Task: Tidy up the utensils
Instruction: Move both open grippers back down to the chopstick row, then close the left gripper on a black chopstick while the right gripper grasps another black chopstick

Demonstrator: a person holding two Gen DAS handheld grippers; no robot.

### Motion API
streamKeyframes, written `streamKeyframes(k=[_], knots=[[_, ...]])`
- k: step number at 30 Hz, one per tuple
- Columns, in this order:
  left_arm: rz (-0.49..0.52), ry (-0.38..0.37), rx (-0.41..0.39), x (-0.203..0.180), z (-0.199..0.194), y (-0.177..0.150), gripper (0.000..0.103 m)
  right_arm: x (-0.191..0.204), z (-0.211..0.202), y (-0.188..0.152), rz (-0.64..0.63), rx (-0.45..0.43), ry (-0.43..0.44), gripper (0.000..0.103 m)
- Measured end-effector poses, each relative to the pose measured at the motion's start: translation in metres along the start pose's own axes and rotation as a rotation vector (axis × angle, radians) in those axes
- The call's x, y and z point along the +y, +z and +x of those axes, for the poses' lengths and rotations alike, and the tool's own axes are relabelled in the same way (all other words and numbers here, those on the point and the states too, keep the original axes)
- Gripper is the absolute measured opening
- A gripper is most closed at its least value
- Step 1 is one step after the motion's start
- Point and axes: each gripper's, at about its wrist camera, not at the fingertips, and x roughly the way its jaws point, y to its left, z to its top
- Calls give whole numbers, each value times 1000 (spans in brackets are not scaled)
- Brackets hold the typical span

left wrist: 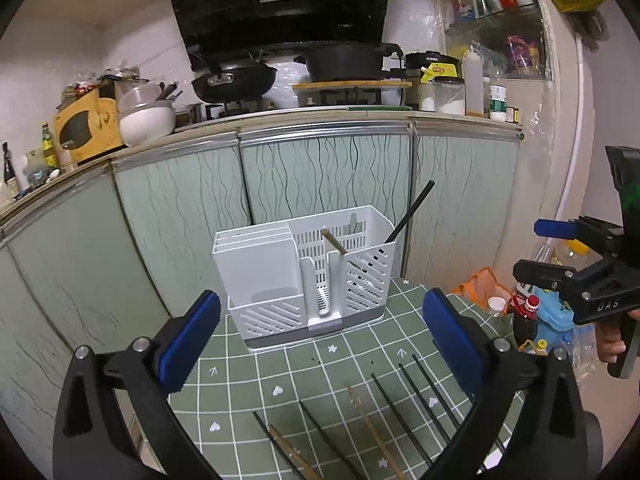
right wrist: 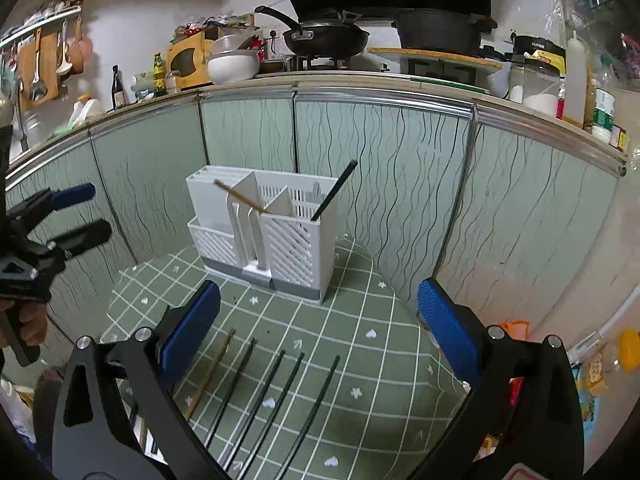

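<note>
White utensil caddy [right wrist: 260, 232] is seen upright at the mat's far edge, two sticks already in it. Loose chopsticks [right wrist: 256, 392] lie below both grippers, long axes pointing toward it. Right gripper [right wrist: 320, 332] and left gripper [left wrist: 320, 340]: jaws wide, nothing held; neither is clearly nearer.

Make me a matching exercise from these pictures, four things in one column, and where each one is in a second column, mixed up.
Things:
1. black chopstick
2. brown chopstick
3. black frying pan
4. left gripper

Places or states:
A. on the stove, up on the counter
B. open, nothing between its pads
C. standing in the right end compartment of the white utensil holder
D. leaning across the holder's middle divider

Pairs: 1-C, 2-D, 3-A, 4-B
</note>
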Motion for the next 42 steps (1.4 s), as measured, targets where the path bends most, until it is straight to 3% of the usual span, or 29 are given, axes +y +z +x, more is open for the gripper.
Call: streamKeyframes(k=[16,26,34,42], knots=[[-71,62,6,5,-40,-66,99,11,-27,-66,8,13,-41,94],[-162,120,55,19,-49,-117,99,22,-24,-110,24,59,-58,94],[-148,232,88,14,-54,-155,99,32,-16,-143,7,99,-83,94],[-137,262,116,3,-52,-183,99,38,-7,-171,27,132,-119,94]])
